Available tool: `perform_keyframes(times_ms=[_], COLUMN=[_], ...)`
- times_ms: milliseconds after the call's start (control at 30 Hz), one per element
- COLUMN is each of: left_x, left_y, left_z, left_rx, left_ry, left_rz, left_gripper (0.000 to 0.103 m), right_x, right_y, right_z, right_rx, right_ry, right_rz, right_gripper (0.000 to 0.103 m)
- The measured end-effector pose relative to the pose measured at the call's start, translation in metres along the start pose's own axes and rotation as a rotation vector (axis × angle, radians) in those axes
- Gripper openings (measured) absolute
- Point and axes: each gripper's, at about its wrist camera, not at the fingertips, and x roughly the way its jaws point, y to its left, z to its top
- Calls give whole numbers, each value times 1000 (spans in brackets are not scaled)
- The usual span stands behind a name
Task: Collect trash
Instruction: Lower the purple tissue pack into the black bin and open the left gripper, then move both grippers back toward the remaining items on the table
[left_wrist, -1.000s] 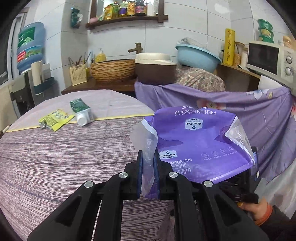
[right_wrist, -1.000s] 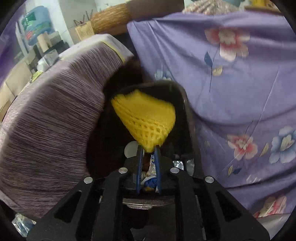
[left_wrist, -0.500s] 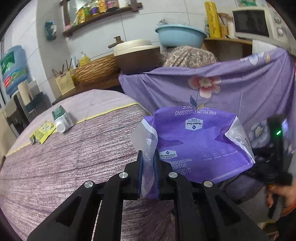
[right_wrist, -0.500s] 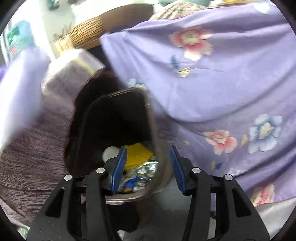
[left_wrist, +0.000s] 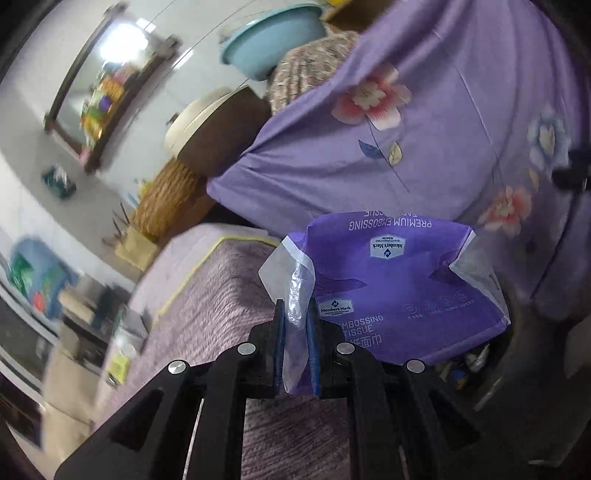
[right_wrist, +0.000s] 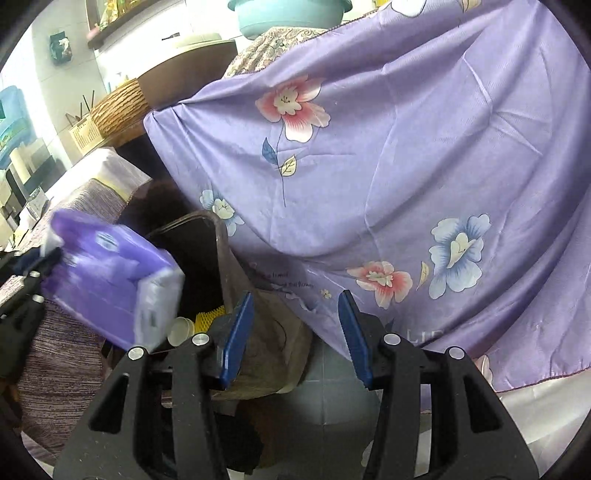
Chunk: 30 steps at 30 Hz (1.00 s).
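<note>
While left fingers (left_wrist: 295, 332) pinch tissue pack (left_wrist: 399, 291), apparently over bin (right_wrist: 207, 258), right fingers (right_wrist: 295, 332) gape.

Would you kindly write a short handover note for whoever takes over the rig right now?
Left gripper: shut on a corner of the purple tissue pack, held above the bin beside the table.
Right gripper: open, empty, beside the bin.
Done: yellow foam net, a white cup and other scraps lie in the bin.
Left: drop the pack into the bin. A yellow item on the table may still need collecting; it is too blurred to identify.
</note>
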Motion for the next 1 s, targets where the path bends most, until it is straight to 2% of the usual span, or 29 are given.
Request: perform_keyframes(times_ms=[100,200,267,333,533,733,800,833,1000], left_x=[6,11,12,11,-4,-23,-30,-34,-42], left_y=[-12,-21,-29,-33,-30,-7,3,10,43], left_z=[1,2,2,3,5,3,0,-3,-20], left_rx=[69,124,160,175,129,0,-42,-68,-169], left_ry=[13,21,15,2,-38,-64,-74,-79,-69], left_rz=[23,35,56,70,19,-68,-96,-113,-175], left_gripper=[12,21,36,64,69,79,84,86,91], right_x=[-1,1,1,1,-1,-4,-6,-8,-11], right_y=[-2,-3,-2,-2,-1,9,16,20,52], right_z=[1,0,1,2,4,8,9,10,15], right_rx=[5,17,16,13,14,8,-2,-6,-51], right_ry=[0,2,4,4,-5,-10,-16,-23,-24], right_rz=[1,5,8,9,12,43,61,68,139], right_gripper=[49,49,49,49,49,49,56,64,65])
